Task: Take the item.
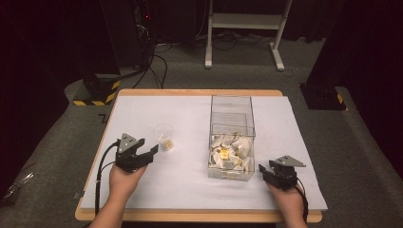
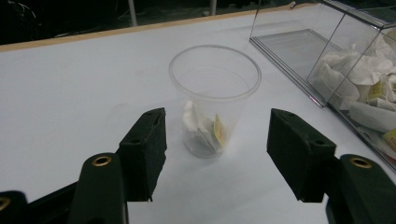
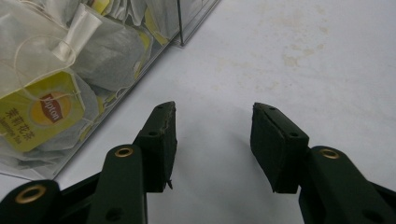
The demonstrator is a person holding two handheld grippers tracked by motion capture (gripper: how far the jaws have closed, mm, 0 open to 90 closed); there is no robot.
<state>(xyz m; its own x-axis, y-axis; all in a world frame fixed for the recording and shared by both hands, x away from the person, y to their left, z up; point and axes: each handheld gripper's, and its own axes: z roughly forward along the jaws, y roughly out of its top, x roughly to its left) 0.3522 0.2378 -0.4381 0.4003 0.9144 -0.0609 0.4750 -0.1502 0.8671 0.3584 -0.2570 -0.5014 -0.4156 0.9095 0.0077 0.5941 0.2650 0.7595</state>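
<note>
The work on the table (image 1: 142,102) looks like moving tea bags from the clear box (image 1: 232,137) into the plastic cup (image 1: 164,137), one at a time. A tea bag (image 2: 205,130) with a yellow tag already sits at the bottom of the cup, so I judge this drop is done and the next move is to fetch another from the pile of tea bags (image 3: 51,70) in the box. That calls for a reach across to the box, over its open top, and a pinch on a single bag or its tag.

The left gripper (image 1: 151,151) sits low just in front of the cup, jaws spread with nothing between them, pointing at the cup. The right gripper (image 1: 263,171) rests beside the box's near corner, jaws apart and empty over bare table, hand low near the table's front edge.
</note>
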